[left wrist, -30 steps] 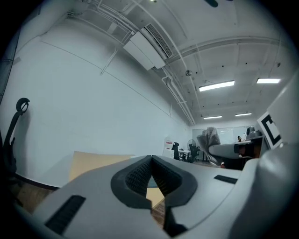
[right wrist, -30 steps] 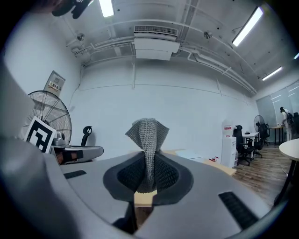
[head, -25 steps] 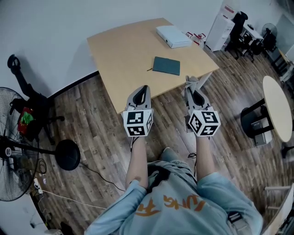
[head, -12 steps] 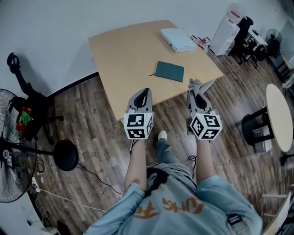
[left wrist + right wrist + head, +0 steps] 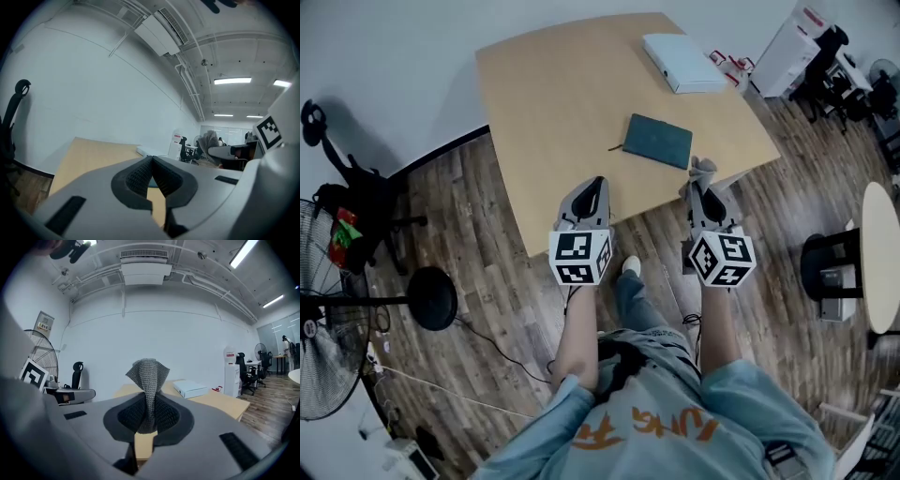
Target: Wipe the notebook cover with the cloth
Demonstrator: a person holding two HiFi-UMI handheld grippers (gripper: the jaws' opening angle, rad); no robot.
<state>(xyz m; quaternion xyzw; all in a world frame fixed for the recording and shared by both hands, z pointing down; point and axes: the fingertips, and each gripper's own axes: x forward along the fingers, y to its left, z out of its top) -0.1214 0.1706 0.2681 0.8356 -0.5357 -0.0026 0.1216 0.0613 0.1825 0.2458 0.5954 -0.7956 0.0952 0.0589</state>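
**Grippers short of table, cloth in right**

The notebook (image 5: pixel 658 141) lies flat near the table's (image 5: pixel 544 94) near right edge, with wide bare tabletop to its left. A white box (image 5: pixel 684 63) sits at the far corner. Both forearms reach forward, side by side. The left gripper (image 5: pixel 596 180) is over the table's near edge, jaws together with nothing between. The right gripper (image 5: pixel 701 184) is clamped on the cloth (image 5: pixel 147 376), just beside the notebook.

White box (image 5: pixel 684 63) on wood table (image 5: pixel 553 103); fan (image 5: pixel 319 330) at L.
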